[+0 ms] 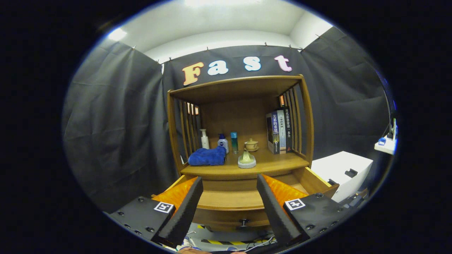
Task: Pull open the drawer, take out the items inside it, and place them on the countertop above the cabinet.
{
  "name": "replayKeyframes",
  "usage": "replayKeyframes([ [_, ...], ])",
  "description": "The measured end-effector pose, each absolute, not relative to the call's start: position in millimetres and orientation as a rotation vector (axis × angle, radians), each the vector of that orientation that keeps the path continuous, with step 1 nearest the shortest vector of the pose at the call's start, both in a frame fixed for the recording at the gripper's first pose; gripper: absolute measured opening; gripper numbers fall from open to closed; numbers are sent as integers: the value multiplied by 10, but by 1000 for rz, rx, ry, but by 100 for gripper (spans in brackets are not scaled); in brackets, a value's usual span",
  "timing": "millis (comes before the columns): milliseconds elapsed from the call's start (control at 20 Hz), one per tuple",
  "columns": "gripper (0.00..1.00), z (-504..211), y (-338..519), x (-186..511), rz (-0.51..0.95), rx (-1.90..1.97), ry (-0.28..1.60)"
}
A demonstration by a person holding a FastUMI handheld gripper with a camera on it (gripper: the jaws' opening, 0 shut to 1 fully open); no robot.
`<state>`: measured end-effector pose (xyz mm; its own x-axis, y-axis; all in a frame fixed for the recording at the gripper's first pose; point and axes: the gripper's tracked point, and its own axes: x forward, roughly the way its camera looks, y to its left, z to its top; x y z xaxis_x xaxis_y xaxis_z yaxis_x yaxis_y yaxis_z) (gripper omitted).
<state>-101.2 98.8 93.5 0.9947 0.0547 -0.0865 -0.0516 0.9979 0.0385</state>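
A: How is the tool (229, 204) standing?

B: Its fingers (187, 208) are spread wide with nothing between them but air. It holds nothing and sits above the pulled-out drawer (231, 199), facing the cabinet (240, 88) square on.

A: And the drawer itself?

B: Open, drawn out toward the tool. Its long axis runs left to right, parallel to the tabletop's (272, 163) front edge, and its front panel with the small dark knob (243, 222) faces this way. I cannot tell what lies inside; the fingers cover both ends.

A: What sits on the tabletop?

B: A blue towel (207, 157) near the front left corner, long side along the front edge. Behind it stand a white pump bottle (204, 139), a white bottle with a blue cap (222, 143) and a slim teal bottle (234, 141). A small pale cone on a round base (246, 160) is mid-front, a lidded cup (251, 144) just behind it, books (279, 131) upright at the back right.

A: Open room?

B: The front right of the tabletop, ahead of the books, is bare wood.
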Motion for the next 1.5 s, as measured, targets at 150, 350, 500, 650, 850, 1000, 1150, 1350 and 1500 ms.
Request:
replayKeyframes([
  [150, 99, 565, 874, -1001, 25, 56, 115],
  [350, 98, 62, 792, -926, -3, 7, 185],
  [500, 98, -270, 782, -844, -15, -30, 229],
  [650, 97, -417, 791, -809, -25, -30, 234],
  [850, 97, -555, 754, -745, -36, -33, 264],
  [1000, 97, -557, 699, -704, -59, -37, 237],
  [1150, 96, -594, 690, -660, -71, -65, 220],
  [1350, 98, -590, 717, -655, -70, -51, 222],
  [1500, 98, -589, 711, -643, -69, -40, 240],
])
